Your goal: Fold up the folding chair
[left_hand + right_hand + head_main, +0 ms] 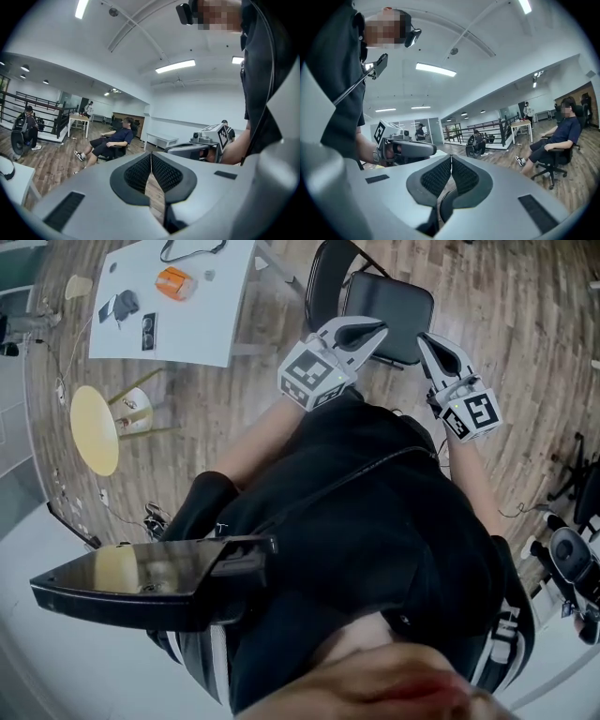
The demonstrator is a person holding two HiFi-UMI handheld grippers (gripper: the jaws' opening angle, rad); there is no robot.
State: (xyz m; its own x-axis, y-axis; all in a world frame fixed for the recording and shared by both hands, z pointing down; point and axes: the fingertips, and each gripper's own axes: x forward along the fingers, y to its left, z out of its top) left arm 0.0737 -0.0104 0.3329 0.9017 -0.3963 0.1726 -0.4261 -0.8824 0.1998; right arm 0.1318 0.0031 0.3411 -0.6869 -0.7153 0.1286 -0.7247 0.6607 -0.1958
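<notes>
Head view: the folding chair [387, 315] stands unfolded just ahead of the 2 claws, backrest beyond the seat. Left claw [378, 330] and right claw [424, 337] look equally near.

Left gripper view: clenched, empty.

Right gripper view: clenched, empty too.

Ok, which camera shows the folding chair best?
The head view: the chair stands open, with its seat and backrest both seen from above. The left gripper view shows none of it. The right gripper view shows only a dark curved edge below its shut jaws, which may be the chair.
</notes>
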